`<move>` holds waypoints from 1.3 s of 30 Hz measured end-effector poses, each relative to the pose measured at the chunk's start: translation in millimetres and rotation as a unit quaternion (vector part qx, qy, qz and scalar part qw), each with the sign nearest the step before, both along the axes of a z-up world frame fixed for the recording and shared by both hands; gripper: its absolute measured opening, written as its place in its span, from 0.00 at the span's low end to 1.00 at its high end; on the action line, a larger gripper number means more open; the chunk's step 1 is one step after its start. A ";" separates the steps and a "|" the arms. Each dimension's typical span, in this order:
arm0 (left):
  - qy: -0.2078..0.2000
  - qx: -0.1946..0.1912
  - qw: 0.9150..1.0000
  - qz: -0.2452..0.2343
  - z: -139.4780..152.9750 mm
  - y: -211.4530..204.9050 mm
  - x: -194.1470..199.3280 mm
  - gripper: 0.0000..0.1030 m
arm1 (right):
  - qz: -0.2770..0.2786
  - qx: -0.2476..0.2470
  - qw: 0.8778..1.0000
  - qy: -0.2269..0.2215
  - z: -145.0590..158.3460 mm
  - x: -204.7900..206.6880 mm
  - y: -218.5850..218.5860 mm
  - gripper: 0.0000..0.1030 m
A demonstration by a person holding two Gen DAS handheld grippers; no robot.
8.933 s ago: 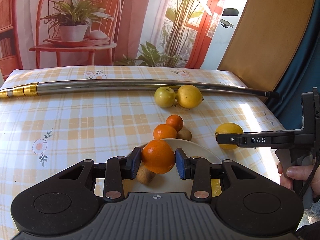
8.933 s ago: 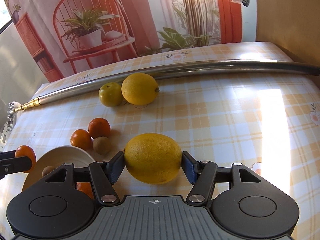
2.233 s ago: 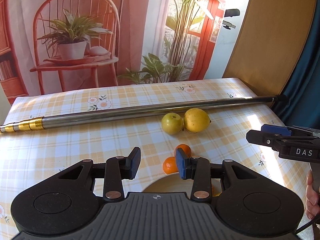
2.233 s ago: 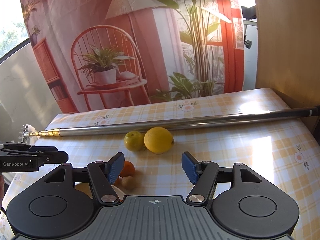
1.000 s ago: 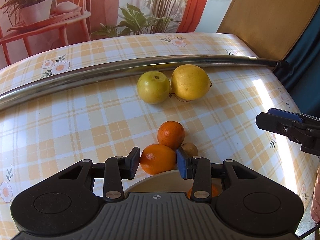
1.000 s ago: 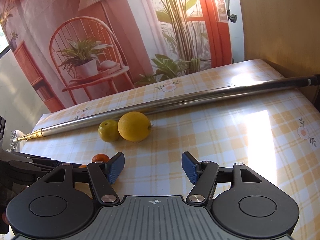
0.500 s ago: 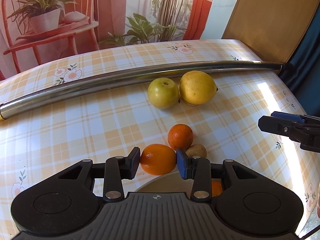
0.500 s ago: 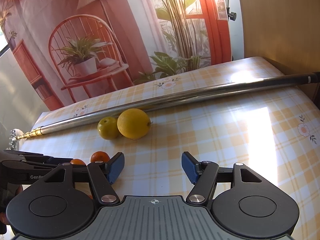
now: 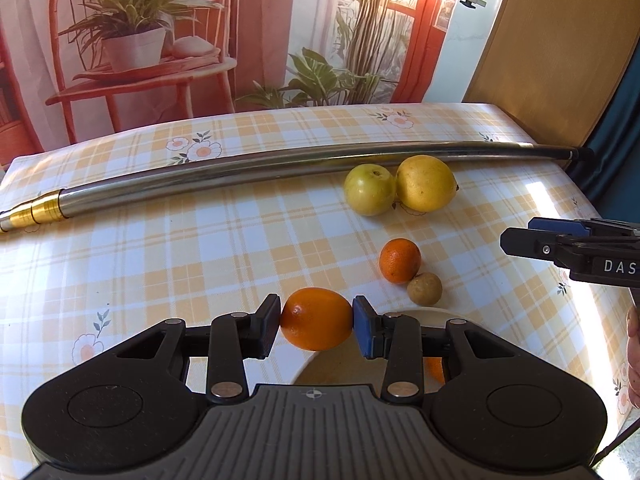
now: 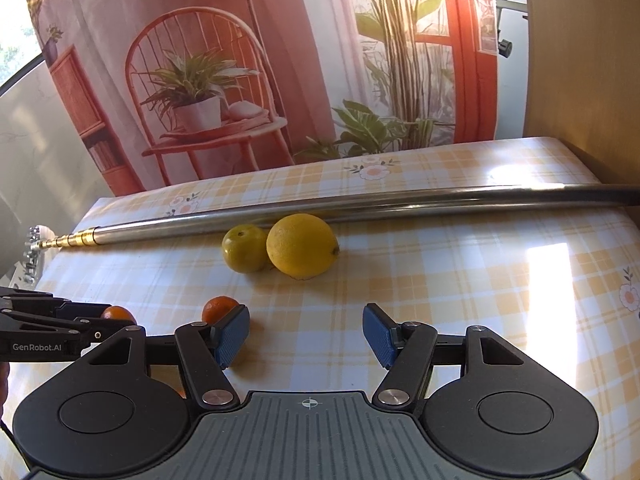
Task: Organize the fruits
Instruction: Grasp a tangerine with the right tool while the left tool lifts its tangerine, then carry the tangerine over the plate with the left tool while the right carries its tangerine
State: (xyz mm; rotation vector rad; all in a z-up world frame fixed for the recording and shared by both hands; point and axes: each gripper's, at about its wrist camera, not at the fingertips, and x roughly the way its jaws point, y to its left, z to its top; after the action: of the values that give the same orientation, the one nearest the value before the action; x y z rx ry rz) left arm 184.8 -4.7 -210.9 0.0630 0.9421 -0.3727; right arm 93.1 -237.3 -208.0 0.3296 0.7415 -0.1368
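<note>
My left gripper (image 9: 316, 320) is shut on an orange (image 9: 316, 319), held just above the near left rim of a cream plate (image 9: 428, 312) that the gripper body mostly hides. Another orange (image 9: 434, 368) peeks out in the plate. On the cloth beyond lie a smaller orange (image 9: 400, 260) and a small brown fruit (image 9: 425, 289). Farther back, a yellow-green apple (image 9: 370, 189) touches a lemon (image 9: 426, 183). My right gripper (image 10: 306, 338) stands open and empty above the cloth, short of the lemon (image 10: 302, 246) and apple (image 10: 245, 249).
A long metal pole (image 9: 260, 170) with a gold end lies across the table behind the fruit. The right gripper (image 9: 560, 244) reaches in from the right edge of the left wrist view. A wooden panel stands at the back right. The checked tablecloth (image 10: 460, 300) drops off at the sides.
My left gripper has shut on the orange and drawn it up and back from the smaller orange and brown fruit. The right gripper stays open, nearly still.
</note>
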 end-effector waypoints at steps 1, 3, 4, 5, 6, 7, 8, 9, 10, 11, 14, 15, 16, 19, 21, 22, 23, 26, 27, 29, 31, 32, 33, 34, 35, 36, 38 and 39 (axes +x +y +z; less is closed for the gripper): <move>-0.002 -0.001 1.000 0.002 0.8 2.6 -2.1 0.40 | 0.010 -0.006 1.000 0.001 0.3 4.2 3.7 0.58; -0.005 -0.001 1.000 0.005 2.7 6.9 -6.2 0.40 | 0.030 -0.015 0.999 0.002 -0.2 12.4 11.1 0.57; -0.007 0.000 1.000 0.006 3.7 8.6 -8.2 0.40 | 0.039 -0.018 0.999 0.002 -0.5 16.4 14.5 0.57; -0.009 0.000 1.000 0.008 5.0 10.6 -10.4 0.40 | 0.049 -0.021 0.999 0.003 -1.1 20.8 18.5 0.57; -0.010 -0.001 1.000 0.009 6.1 12.1 -12.2 0.40 | 0.058 -0.025 0.998 0.003 -1.9 25.3 22.5 0.57; -0.011 -0.002 1.000 0.011 6.8 13.1 -13.8 0.40 | 0.067 -0.030 0.997 0.004 -2.6 29.7 27.1 0.56; -0.012 -0.004 1.000 0.013 7.5 14.6 -15.2 0.40 | 0.076 -0.034 0.997 0.004 -3.7 35.1 32.5 0.56; -0.012 -0.006 1.000 0.016 8.0 16.2 -16.4 0.40 | 0.082 -0.036 0.996 0.004 -4.8 38.6 35.8 0.56; -0.012 -0.010 1.000 0.020 8.1 18.6 -18.3 0.40 | 0.088 -0.035 0.995 0.005 -6.1 42.2 38.7 0.55; -0.011 -0.013 1.000 0.022 8.3 20.2 -20.3 0.40 | 0.094 -0.033 0.995 0.006 -7.9 46.5 42.0 0.53; -0.011 -0.015 1.000 0.025 7.1 22.6 -24.5 0.40 | 0.105 -0.037 0.994 0.016 -12.5 56.2 49.9 0.49; -0.011 -0.015 1.000 0.026 6.5 23.3 -25.8 0.40 | 0.109 -0.040 0.993 0.019 -14.3 59.1 53.4 0.47; -0.011 -0.015 0.999 0.026 6.2 24.1 -27.0 0.40 | 0.114 -0.041 0.992 0.021 -15.3 61.7 55.8 0.44; -0.009 -0.021 0.999 0.028 5.7 26.3 -30.4 0.40 | 0.130 -0.044 0.990 0.029 -18.4 67.8 64.5 0.40; -0.007 -0.024 0.999 0.028 5.1 27.2 -32.2 0.40 | 0.138 -0.040 0.989 0.035 -21.8 71.6 68.9 0.38; -0.006 -0.025 0.999 0.028 4.8 27.3 -32.8 0.40 | 0.138 -0.040 0.989 0.038 -23.5 73.0 70.3 0.38; -0.006 -0.026 0.999 0.028 4.4 27.4 -34.3 0.40 | 0.138 -0.043 0.989 0.042 -24.9 73.9 72.4 0.37; -0.004 -0.028 0.999 0.028 3.4 28.1 -37.9 0.40 | 0.134 -0.040 0.989 0.051 -28.7 76.2 72.6 0.34; -0.003 -0.029 0.999 0.028 3.1 28.4 -38.9 0.40 | 0.133 -0.035 0.989 0.056 -30.4 76.1 71.5 0.32; -0.003 -0.029 0.999 0.027 2.6 28.6 -41.0 0.40 | 0.130 -0.031 0.989 0.060 -33.0 75.1 70.0 0.32; -0.002 -0.030 0.999 0.027 2.5 28.8 -43.0 0.40 | 0.130 -0.031 0.989 0.059 -33.8 72.8 69.5 0.31; -0.001 -0.030 0.999 0.028 2.4 28.9 -43.6 0.40 | 0.128 -0.029 0.990 0.058 -34.2 71.6 68.6 0.31; -0.002 -0.031 0.999 0.028 2.7 28.9 -44.4 0.40 | 0.124 -0.027 0.990 0.058 -34.1 70.3 67.6 0.31; -0.002 -0.032 0.999 0.028 3.2 29.0 -45.6 0.40 | 0.120 -0.025 0.991 0.056 -33.5 68.9 66.5 0.31; -0.003 -0.033 0.999 0.028 3.9 29.1 -46.4 0.40 | 0.116 -0.021 0.992 0.053 -32.7 67.5 64.6 0.31; -0.004 -0.033 0.999 0.027 4.6 29.1 -47.3 0.40 | 0.113 -0.015 0.992 0.049 -30.4 64.9 63.1 0.31; -0.006 -0.034 0.999 0.026 6.2 28.8 -50.0 0.40 | 0.111 -0.010 0.993 0.041 -26.3 59.2 62.0 0.31; -0.007 -0.034 0.999 0.026 6.9 28.8 -51.1 0.40 | 0.110 -0.009 0.993 0.036 -22.6 55.5 61.6 0.31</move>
State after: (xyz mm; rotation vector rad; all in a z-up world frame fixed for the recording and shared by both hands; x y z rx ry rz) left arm 133.8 24.1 -204.0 -0.0211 0.9140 -0.3554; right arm 148.6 -175.7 -230.6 0.2255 0.8417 0.0525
